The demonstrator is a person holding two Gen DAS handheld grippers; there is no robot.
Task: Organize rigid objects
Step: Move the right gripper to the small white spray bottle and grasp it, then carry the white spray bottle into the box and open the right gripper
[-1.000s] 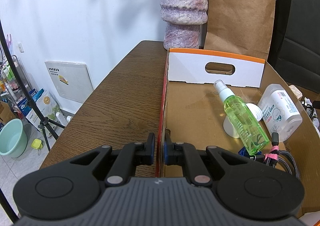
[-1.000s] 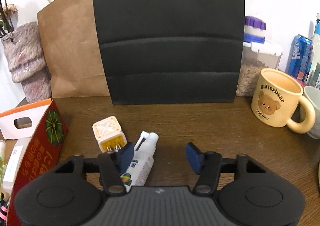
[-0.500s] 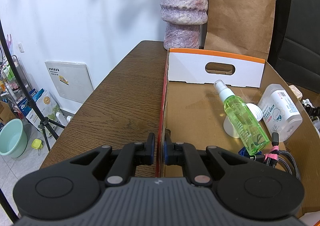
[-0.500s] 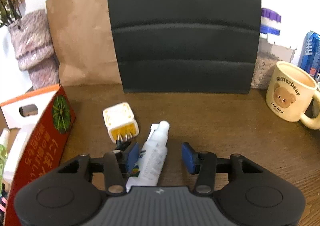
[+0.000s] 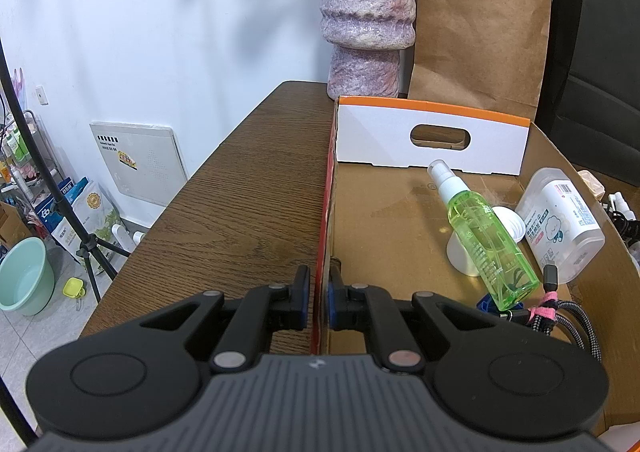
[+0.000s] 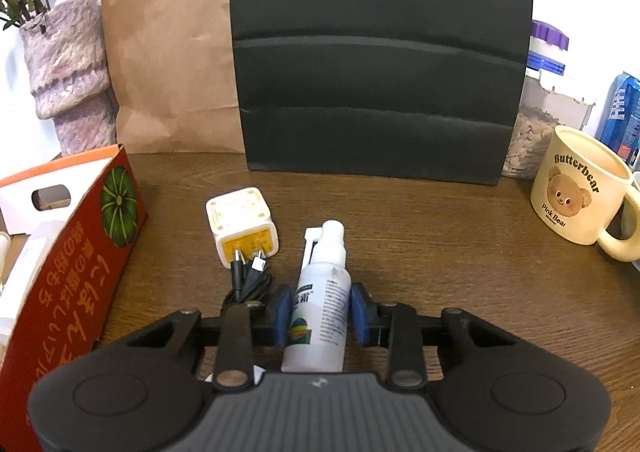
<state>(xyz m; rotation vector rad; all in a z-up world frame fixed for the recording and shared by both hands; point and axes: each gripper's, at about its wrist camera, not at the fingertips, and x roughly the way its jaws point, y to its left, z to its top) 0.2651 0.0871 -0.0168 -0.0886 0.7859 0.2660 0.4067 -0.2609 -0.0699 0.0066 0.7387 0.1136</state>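
Observation:
My left gripper (image 5: 318,302) is shut on the left wall of the cardboard box (image 5: 325,211). Inside the box lie a green spray bottle (image 5: 486,240), a clear white-labelled jar (image 5: 560,219), a white funnel-like cup (image 5: 464,252) and braided cables (image 5: 560,312). My right gripper (image 6: 319,312) straddles a white spray bottle (image 6: 322,304) lying on the wooden table; its blue pads (image 6: 282,310) sit against the bottle's sides. A white-and-yellow cube charger (image 6: 242,226) with black cables (image 6: 248,276) lies just left of it.
A black paper bag (image 6: 380,63) and a brown paper bag (image 6: 172,63) stand behind. The box's red outer wall (image 6: 68,284) is at the left. A Butterbear mug (image 6: 576,195), a seed container (image 6: 540,123) and a textured vase (image 5: 366,15) stand around.
My right gripper has moved left and forward over the white spray bottle and its jaws have closed in around it. The left gripper has not moved.

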